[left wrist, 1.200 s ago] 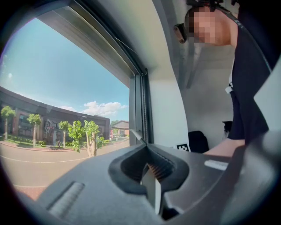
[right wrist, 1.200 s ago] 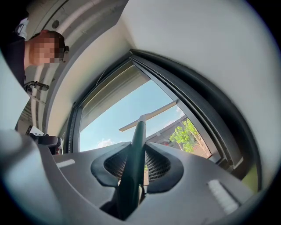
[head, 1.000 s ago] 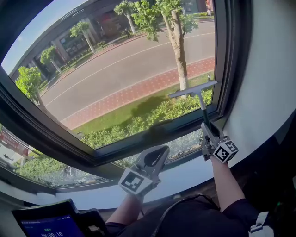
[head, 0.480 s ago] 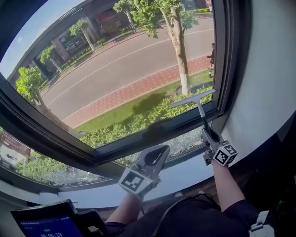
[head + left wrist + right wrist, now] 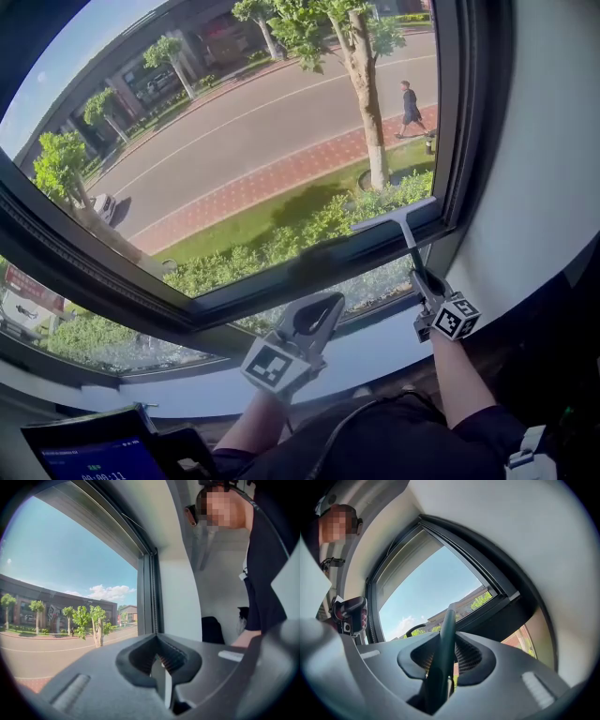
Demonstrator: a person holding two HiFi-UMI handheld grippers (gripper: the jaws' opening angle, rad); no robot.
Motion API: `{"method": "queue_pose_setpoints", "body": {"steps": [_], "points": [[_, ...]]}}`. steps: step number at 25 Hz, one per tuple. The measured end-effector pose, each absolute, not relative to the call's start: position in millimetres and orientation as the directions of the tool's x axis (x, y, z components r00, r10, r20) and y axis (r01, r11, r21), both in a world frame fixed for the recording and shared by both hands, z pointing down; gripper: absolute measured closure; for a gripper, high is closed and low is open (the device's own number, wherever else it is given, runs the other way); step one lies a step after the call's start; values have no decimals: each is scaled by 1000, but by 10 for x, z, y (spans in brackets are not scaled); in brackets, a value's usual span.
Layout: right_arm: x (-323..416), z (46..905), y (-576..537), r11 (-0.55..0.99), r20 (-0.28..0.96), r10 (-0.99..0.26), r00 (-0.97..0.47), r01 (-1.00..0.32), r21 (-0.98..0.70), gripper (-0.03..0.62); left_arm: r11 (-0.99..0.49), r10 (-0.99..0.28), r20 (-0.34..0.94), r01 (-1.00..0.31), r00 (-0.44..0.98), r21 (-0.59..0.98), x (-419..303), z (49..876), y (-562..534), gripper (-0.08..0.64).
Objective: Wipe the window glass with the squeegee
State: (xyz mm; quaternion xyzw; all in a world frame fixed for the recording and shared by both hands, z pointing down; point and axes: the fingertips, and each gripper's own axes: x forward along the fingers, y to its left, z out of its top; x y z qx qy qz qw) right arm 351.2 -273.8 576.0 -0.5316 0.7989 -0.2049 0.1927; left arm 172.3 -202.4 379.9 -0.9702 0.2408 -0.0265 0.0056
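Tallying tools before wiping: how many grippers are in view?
2. The left gripper is low at centre, fingers shut, empty; the right gripper, lower right, holds the squeegee. None seems hidden.

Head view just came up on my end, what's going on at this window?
A person is wiping the window glass with a squeegee. The right tongs are shut on its handle, and the blade sits at the upper pane's lower right corner, just above the frame. The left tongs are shut on nothing and hang over the sill, in front of the lower pane.
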Motion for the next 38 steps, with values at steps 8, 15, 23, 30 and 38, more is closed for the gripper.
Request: {"method": "queue_pose_setpoints", "body": {"steps": [8,15,23,30,38], "points": [[3507,5968,-2740,332,-40,-926,-375,-762,-556,491,-882,-470,50,-470,881,-20,1723,3825,-2044,556],[3519,6112,-2751,331,-16,-923,-384,-773,-541,492,-886,-464,43,-464,885,-21,1739,3884,-2054,556],[3525,5885,-2690,333,-12,-926,-377,-803,-494,492,-890,-456,34,-455,890,-15,1689,3795,-2070,557],[3544,5760,-2621,349,-62,-930,-362,-820,-454,492,-908,-418,7,-418,908,-14,1688,3859,-2127,555],[3532,5022,-2446,384,-209,-921,-328,-851,-359,493,-932,-361,-33,-362,932,-17,1639,3809,-2100,555]]}}
